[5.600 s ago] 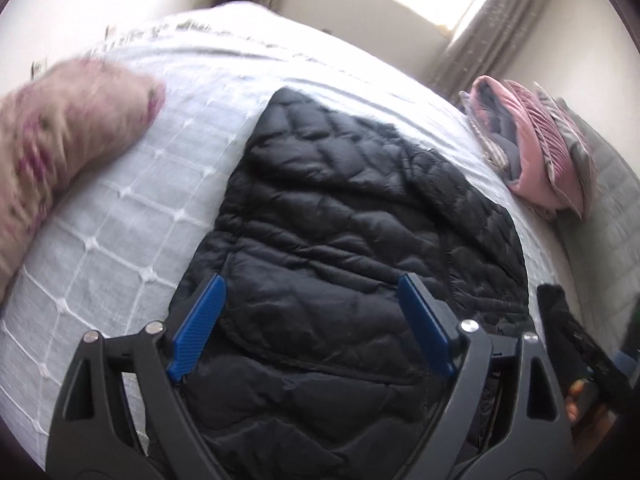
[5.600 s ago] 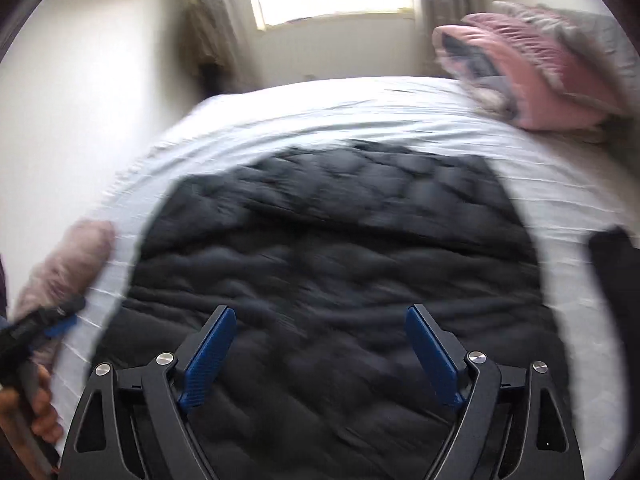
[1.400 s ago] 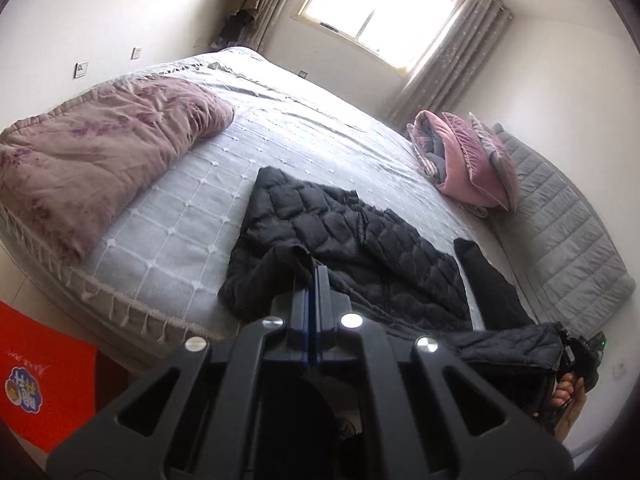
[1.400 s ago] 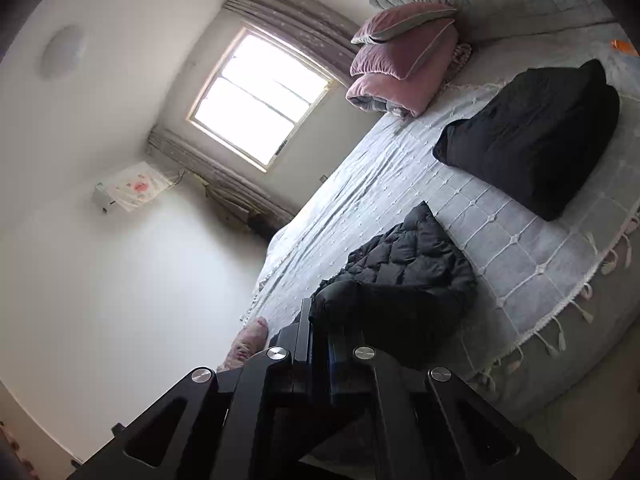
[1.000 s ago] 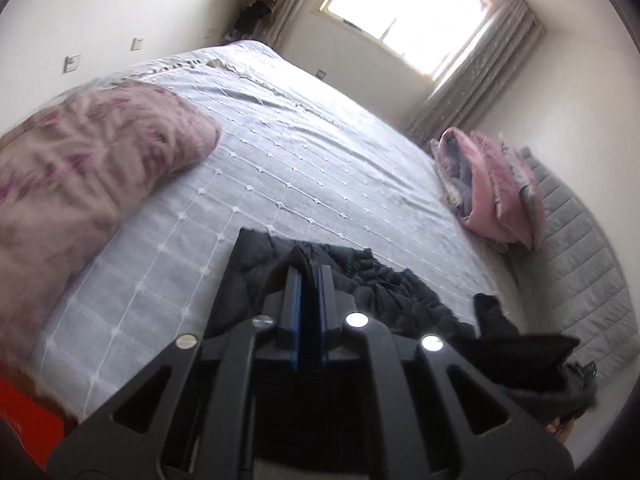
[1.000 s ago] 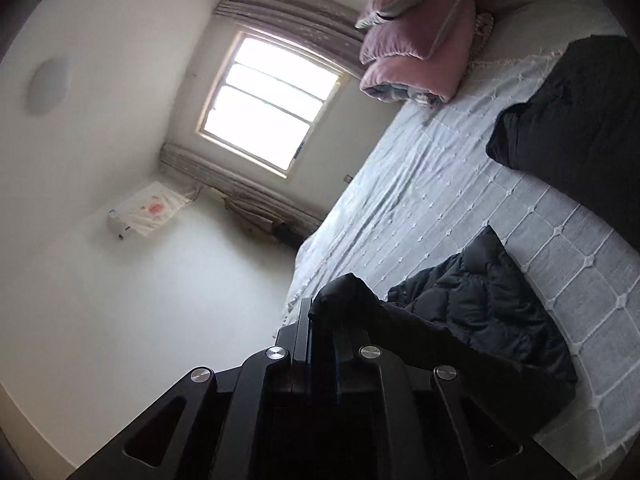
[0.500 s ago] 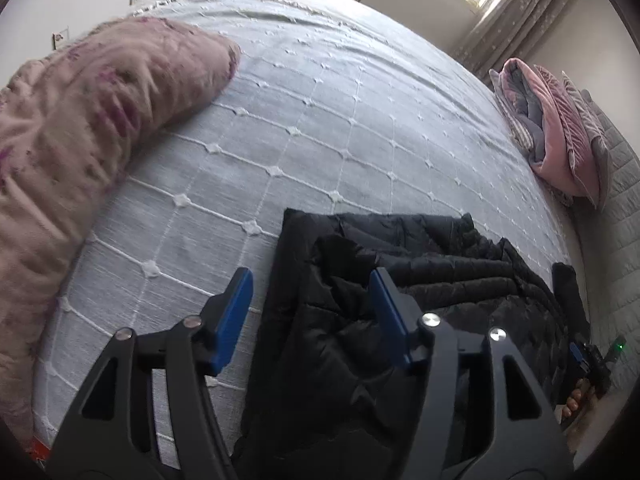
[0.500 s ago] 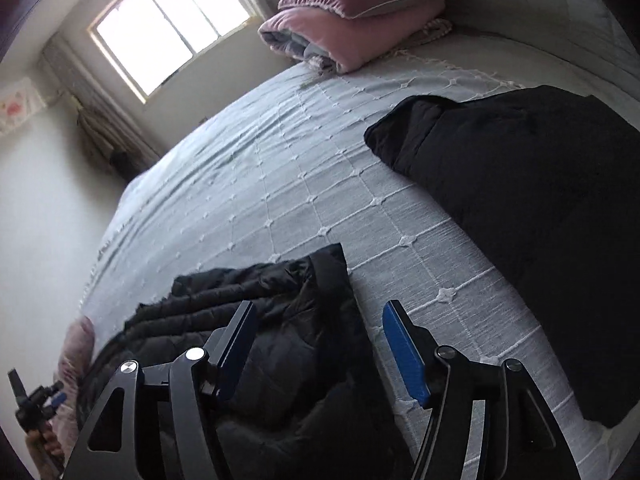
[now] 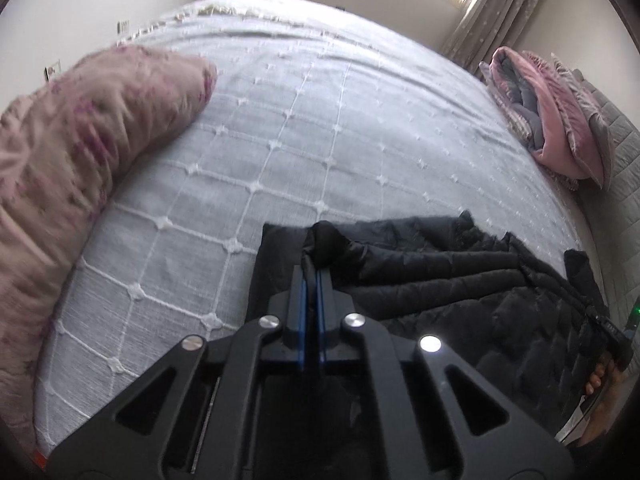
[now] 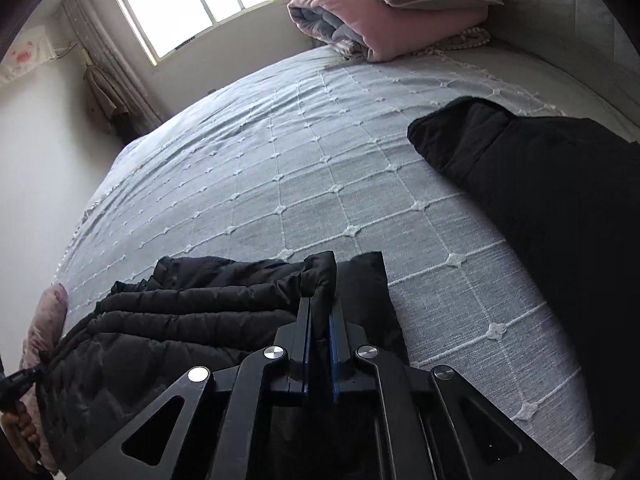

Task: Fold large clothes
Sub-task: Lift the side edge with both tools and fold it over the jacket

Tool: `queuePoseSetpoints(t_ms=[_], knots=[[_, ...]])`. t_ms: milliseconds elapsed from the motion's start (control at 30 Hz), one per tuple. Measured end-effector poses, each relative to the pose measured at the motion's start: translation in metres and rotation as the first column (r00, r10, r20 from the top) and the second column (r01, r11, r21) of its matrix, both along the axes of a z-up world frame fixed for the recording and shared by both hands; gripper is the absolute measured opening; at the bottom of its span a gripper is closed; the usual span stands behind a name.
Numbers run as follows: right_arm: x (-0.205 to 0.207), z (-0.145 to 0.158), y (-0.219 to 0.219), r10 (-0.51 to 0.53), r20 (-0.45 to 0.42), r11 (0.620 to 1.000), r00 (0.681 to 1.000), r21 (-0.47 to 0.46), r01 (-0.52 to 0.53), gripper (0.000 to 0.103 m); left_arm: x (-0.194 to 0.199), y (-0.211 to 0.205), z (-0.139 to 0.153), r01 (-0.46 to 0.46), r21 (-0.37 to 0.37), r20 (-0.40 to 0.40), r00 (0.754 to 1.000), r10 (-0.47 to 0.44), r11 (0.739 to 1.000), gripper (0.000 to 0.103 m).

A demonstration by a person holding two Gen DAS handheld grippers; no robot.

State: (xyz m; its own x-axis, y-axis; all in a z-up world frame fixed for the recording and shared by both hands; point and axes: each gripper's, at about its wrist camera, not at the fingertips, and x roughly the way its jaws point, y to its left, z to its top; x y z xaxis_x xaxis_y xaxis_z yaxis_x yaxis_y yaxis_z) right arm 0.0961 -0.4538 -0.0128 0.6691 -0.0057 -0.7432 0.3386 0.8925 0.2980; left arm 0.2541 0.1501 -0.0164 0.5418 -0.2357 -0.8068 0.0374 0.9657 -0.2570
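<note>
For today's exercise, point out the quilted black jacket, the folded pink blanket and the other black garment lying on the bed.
Quilted black jacket (image 9: 460,280), left wrist view, on its quilted upper layer.
Folded pink blanket (image 10: 400,12), right wrist view, on its top fold.
Other black garment (image 10: 560,200), right wrist view, on its flat middle.

Near part of black quilted puffer jacket (image 9: 460,280) hidden behind the gripper bodies in both views. Smooth black folded garment (image 10: 560,220) cut off at right edge. Pink floral quilt (image 9: 80,128) motion-blurred, cut off left. Hand at far-right edge (image 9: 600,376) mostly out of frame.
</note>
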Motion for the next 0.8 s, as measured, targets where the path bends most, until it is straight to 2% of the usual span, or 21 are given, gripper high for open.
queuePoseSetpoints(t_ms=[67, 167, 267, 333, 400, 467, 600, 733, 800], knots=[[-0.001, 0.011, 0.003, -0.002, 0.032, 1.0, 0.999, -0.028, 0.003, 0.005, 0.001, 0.0, 0.014, -0.015, -0.003, 0.043, 0.999, 0.015, 1.0, 0.005], [0.003, 0.024, 0.005, -0.014, 0.078, 1.0, 0.997, -0.026, 0.016, 0.005, 0.015, -0.013, 0.03, -0.043, 0.078, 0.092, 0.995, 0.036, 0.996, 0.004], [0.014, 0.039, 0.006, -0.035, 0.115, 0.999, 0.993, -0.03, 0.038, 0.005, 0.036, -0.031, 0.041, -0.061, 0.124, 0.13, 0.991, 0.044, 0.99, 0.004], [0.023, 0.047, 0.007, -0.051, 0.135, 0.997, 0.989, -0.043, 0.057, 0.005, 0.049, -0.043, 0.041, -0.089, 0.166, 0.158, 0.985, 0.063, 0.982, 0.004], [0.035, 0.048, 0.005, -0.071, 0.141, 0.996, 0.988, -0.037, 0.077, 0.005, 0.067, -0.055, 0.026, -0.132, 0.229, 0.163, 0.982, 0.095, 0.964, 0.004], [0.05, 0.038, -0.001, -0.101, 0.115, 0.994, 0.988, -0.025, 0.104, 0.005, 0.082, -0.062, 0.0, -0.158, 0.272, 0.135, 0.983, 0.125, 0.949, 0.004], [0.077, -0.014, -0.018, -0.162, 0.003, 0.986, 0.987, 0.038, 0.162, 0.005, 0.098, -0.059, -0.051, -0.209, 0.293, 0.067, 0.978, 0.198, 0.933, 0.004], [0.085, -0.05, -0.024, -0.19, -0.038, 0.98, 0.981, 0.059, 0.192, 0.005, 0.098, -0.056, -0.072, -0.229, 0.295, 0.053, 0.973, 0.223, 0.928, 0.004], [0.089, -0.056, -0.023, -0.179, -0.057, 0.983, 0.982, 0.028, 0.18, 0.005, 0.097, -0.053, -0.077, -0.239, 0.278, 0.049, 0.971, 0.235, 0.93, 0.004]])
